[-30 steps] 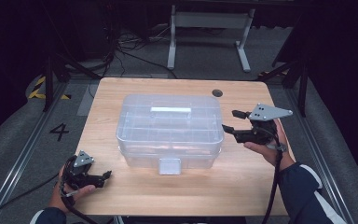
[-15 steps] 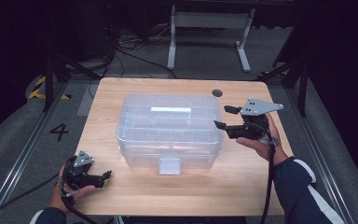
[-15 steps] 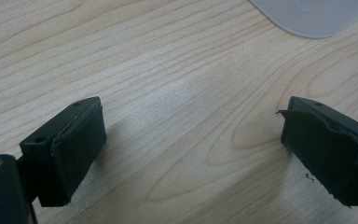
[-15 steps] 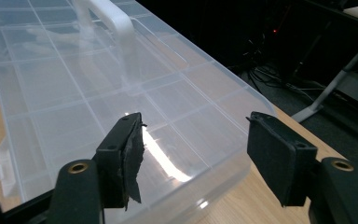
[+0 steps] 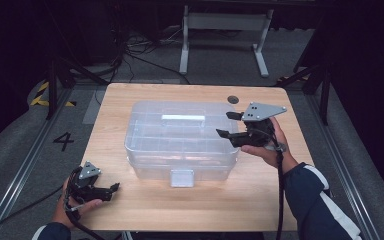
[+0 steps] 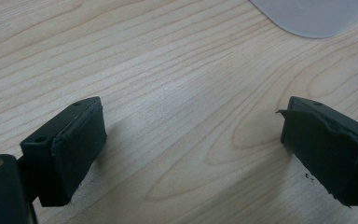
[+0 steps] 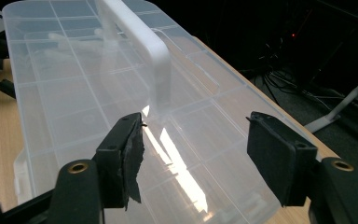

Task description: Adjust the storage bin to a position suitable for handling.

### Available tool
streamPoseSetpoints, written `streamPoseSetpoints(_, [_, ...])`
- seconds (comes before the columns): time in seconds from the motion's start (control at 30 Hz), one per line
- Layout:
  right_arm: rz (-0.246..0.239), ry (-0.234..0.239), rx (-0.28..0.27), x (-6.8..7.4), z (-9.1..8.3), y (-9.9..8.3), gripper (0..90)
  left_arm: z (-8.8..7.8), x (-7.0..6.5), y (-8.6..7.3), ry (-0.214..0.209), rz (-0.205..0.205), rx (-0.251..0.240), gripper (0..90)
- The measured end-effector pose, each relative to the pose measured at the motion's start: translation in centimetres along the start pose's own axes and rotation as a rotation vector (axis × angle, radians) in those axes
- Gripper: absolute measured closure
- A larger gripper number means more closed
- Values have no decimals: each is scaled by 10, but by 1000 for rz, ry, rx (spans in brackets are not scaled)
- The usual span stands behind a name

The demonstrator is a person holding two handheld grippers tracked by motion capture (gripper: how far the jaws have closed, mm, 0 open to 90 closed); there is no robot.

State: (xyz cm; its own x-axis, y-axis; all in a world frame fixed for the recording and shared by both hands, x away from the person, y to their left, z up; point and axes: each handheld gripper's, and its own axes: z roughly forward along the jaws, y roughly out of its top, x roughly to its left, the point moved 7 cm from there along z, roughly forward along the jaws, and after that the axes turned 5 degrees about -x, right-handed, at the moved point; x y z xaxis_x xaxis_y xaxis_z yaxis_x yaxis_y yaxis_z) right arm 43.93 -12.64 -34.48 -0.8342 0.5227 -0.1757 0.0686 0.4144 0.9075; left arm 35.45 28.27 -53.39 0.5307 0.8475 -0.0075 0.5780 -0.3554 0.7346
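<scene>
A clear plastic storage box with a white carry handle and a front latch stands shut in the middle of the wooden table. My right gripper hovers open over the box's right end, held above the lid. In the right gripper view the handle runs away from between the open jaws, over the lid. My left gripper rests open on the table near the front left corner, away from the box. In the left gripper view its jaws frame bare wood, and a corner of the box shows at the top.
A small dark round hole sits in the tabletop at the back right. Beyond the table are a white metal stand, floor cables and a floor mark "4". Bare wood lies in front of the box and along both sides.
My right gripper has moved left and slightly up, from beside the box's right end to over its lid. The left gripper has stayed put.
</scene>
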Motion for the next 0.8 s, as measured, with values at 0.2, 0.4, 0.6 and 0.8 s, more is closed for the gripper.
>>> streamPoseSetpoints(0.2, [-7, 13, 8, 3, 9, 5, 369, 0, 0, 0, 0, 1, 1, 72])
streamPoseSetpoints(0.4, [-23, 27, 18, 6, 17, 11, 372, 0, 0, 0, 0, 0, 1, 72])
streamPoseSetpoints(0.6, [-28, 33, 26, 7, 23, 14, 377, 0, 0, 0, 1, -5, 0, 73])
streamPoseSetpoints(0.8, [-34, 37, 33, 10, 30, 20, 440, 0, 0, 0, 2, -4, 0, 73])
